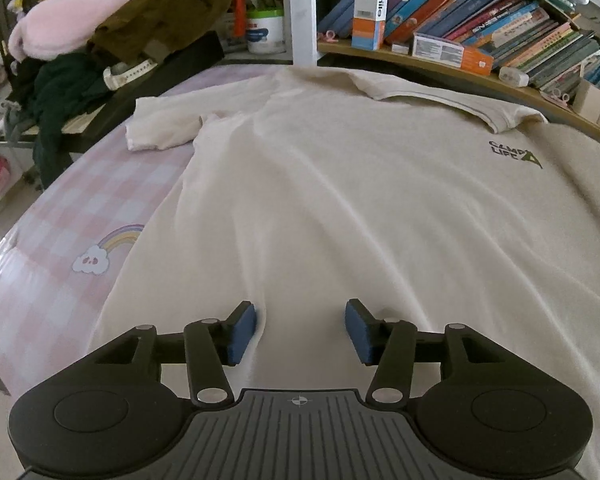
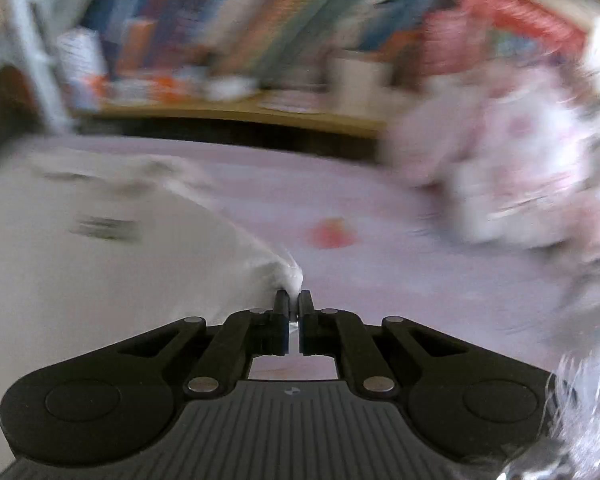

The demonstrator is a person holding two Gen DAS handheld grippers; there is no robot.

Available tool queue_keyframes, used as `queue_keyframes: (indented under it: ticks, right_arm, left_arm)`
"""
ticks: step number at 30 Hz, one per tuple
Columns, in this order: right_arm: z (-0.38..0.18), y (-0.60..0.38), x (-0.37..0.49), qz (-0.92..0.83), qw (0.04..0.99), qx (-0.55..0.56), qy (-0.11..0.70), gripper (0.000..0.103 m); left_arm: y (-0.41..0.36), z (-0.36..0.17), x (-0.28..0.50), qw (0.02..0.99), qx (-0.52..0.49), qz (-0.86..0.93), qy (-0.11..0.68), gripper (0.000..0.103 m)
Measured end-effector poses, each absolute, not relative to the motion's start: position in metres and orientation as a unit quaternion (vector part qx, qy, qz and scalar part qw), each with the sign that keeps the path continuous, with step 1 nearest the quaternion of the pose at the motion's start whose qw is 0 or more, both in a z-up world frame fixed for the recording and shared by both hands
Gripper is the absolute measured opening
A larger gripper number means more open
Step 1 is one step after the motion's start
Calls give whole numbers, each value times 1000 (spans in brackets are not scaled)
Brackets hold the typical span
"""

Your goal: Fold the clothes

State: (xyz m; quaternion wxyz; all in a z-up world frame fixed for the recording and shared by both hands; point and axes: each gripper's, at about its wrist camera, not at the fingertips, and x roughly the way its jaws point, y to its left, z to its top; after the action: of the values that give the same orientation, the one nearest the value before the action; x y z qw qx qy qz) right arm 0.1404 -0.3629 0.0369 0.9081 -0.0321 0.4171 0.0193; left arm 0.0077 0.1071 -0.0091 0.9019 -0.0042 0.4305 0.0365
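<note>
A cream T-shirt [image 1: 340, 184] with a small dark chest logo [image 1: 514, 154] lies spread face up on a pink checked bed sheet [image 1: 60, 216]. Its left sleeve [image 1: 160, 128] sticks out toward the far left. My left gripper [image 1: 300, 330] hovers over the shirt's lower part, jaws open, blue pads [image 1: 242, 334] apart with only flat cloth below them. In the blurred right wrist view, my right gripper [image 2: 294, 308] is shut on a bunched edge of the T-shirt [image 2: 290, 276], and the cloth stretches away to the left.
A bookshelf [image 1: 480, 28] packed with books and boxes runs behind the bed. A pile of dark and olive clothes [image 1: 140, 32] and a pink cushion [image 1: 60, 28] sit at the far left. Crumpled pink-white bedding [image 2: 500, 168] lies to the right.
</note>
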Motion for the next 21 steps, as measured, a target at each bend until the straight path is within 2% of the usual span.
queue_keyframes:
  ticks: [12, 21]
  right_arm:
    - [-3, -401, 176, -67, 893, -93, 435, 4]
    - [18, -437, 174, -101, 902, -7, 420, 8]
  left_arm:
    - [111, -7, 6, 891, -4, 32, 454, 63]
    - [113, -7, 2, 892, -5, 31, 451, 68]
